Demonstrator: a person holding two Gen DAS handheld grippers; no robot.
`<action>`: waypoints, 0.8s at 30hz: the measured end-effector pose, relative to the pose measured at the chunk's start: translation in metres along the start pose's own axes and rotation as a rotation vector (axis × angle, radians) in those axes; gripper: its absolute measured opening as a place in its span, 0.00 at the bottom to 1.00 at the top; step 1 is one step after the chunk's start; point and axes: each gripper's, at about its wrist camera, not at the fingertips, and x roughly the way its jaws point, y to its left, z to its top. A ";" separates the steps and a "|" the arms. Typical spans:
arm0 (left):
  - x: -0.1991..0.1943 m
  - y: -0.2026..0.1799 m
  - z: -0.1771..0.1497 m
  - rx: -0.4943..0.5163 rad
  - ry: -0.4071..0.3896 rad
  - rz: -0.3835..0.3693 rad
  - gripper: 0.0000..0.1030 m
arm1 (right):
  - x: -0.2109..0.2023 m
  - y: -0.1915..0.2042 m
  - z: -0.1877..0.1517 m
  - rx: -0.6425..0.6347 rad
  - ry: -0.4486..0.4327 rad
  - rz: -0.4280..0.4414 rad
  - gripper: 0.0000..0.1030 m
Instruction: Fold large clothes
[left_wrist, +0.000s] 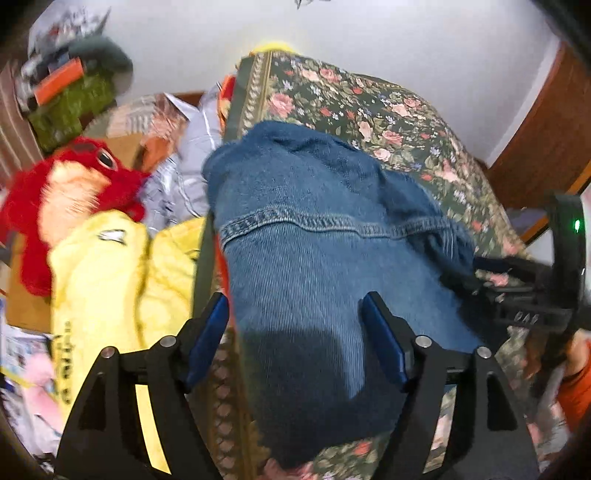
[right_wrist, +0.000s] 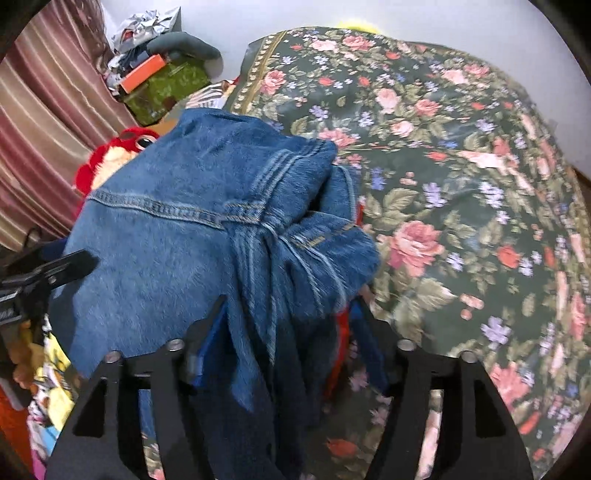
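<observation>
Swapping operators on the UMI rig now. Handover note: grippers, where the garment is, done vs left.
Left gripper: open, its fingers either side of the denim, nothing clamped.
Right gripper: fingers apart with bunched denim between them; a real grip cannot be told.
Denim jeans: crumpled in a heap on the floral bedspread, near its left edge, beside the red plush toy and yellow cloth.
Done: no neat fold visible.
Left: spread the jeans flat, then fold.

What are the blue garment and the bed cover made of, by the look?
Blue garment: denim, likely cotton; diagonal twill weave, tan double topstitching, faded matte surface. Bed cover: woven printed fabric, possibly cotton; flat matte, roses on dark green. Fibre can't be confirmed.
</observation>
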 end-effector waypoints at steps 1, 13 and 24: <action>-0.004 -0.001 -0.005 0.009 -0.010 0.028 0.85 | 0.000 -0.001 -0.001 0.003 -0.001 -0.010 0.77; -0.044 -0.019 -0.037 0.020 -0.044 0.118 0.91 | -0.055 0.005 -0.027 0.005 -0.054 -0.010 0.77; -0.166 -0.070 -0.040 0.070 -0.295 0.099 0.91 | -0.184 0.050 -0.046 -0.074 -0.314 0.072 0.77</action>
